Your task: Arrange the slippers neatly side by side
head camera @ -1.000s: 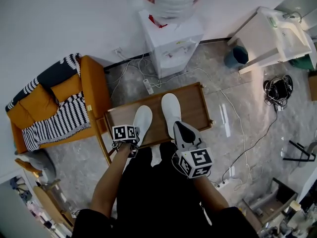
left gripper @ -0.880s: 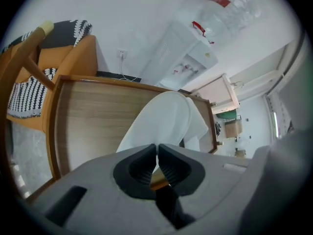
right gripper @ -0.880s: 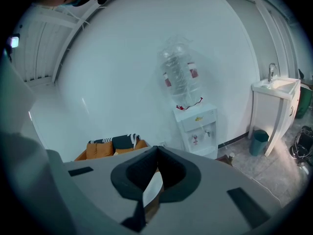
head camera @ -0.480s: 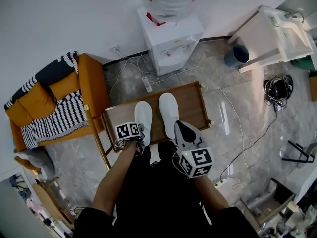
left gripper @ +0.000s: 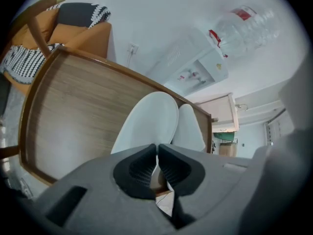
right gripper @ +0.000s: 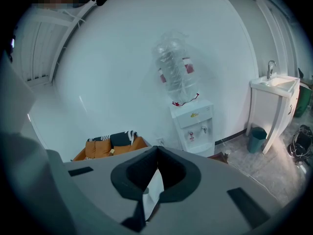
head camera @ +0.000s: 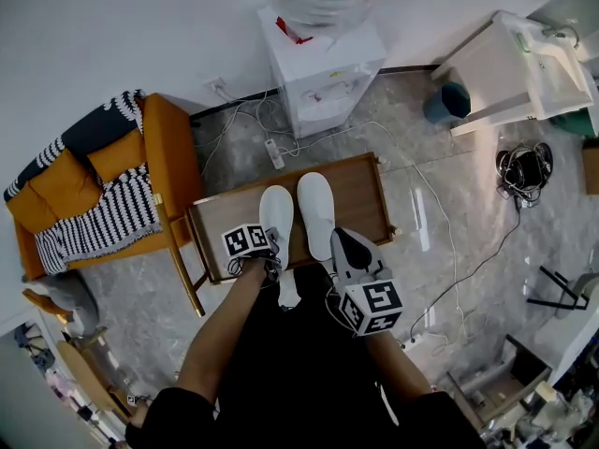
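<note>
Two white slippers lie side by side, toes away from me, on a low wooden table (head camera: 360,190). My left gripper (head camera: 270,256) is at the heel of the left slipper (head camera: 274,215). In the left gripper view its pads (left gripper: 157,147) pinch that slipper's (left gripper: 149,121) thin heel edge, and the right slipper (left gripper: 190,129) touches it on the right. My right gripper (head camera: 339,237) hovers over the heel of the right slipper (head camera: 316,213). It (right gripper: 156,148) is shut, tilted up toward the wall, with nothing seen between its tips.
A water dispenser (head camera: 323,64) stands against the wall behind the table. An orange armchair with a striped blanket (head camera: 94,195) is on the left. A power strip and cables (head camera: 274,153) lie on the floor. A white sink cabinet (head camera: 519,64) and a blue bin (head camera: 446,104) stand at the right.
My left gripper has moved right with the left slipper, turning it straighter and bringing it up beside the right slipper. The right gripper has barely moved.
</note>
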The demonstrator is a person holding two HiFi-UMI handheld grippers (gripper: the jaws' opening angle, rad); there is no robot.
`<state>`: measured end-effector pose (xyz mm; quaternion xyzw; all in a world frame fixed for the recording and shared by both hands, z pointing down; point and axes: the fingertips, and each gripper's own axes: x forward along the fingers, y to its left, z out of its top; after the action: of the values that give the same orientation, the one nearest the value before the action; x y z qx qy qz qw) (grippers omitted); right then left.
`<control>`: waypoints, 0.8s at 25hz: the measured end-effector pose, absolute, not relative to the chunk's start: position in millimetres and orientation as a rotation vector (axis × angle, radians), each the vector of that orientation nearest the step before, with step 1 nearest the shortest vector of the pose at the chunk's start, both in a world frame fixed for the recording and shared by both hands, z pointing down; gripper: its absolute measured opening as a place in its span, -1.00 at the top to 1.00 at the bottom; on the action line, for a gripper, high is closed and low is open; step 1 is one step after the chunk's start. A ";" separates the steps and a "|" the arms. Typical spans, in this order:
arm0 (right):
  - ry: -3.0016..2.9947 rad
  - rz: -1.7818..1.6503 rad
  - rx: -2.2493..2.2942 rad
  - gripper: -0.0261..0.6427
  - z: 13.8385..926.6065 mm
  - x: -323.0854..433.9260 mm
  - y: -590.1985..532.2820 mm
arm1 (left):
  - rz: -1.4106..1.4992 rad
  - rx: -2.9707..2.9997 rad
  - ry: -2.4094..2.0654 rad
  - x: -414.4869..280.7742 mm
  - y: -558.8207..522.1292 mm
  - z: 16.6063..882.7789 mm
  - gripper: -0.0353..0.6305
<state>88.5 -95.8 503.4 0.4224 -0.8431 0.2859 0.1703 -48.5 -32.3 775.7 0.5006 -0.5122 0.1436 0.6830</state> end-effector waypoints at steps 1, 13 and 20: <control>-2.394 0.814 1.200 0.89 503.7 88.9 -96.5 | 0.309 1.121 -1.158 -48.5 -35.0 775.2 0.81; -2.377 0.827 1.201 0.89 509.1 91.9 -107.9 | 0.219 1.102 -1.152 -34.3 -52.3 779.3 0.81; -2.367 0.835 1.196 0.89 514.9 92.1 -113.2 | 0.197 1.094 -1.111 -23.9 -56.9 783.8 0.81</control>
<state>92.1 -113.2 514.9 0.4230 -0.8376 0.2955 0.1795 -23.9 -56.9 783.8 0.4924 -0.4999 0.0888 0.7069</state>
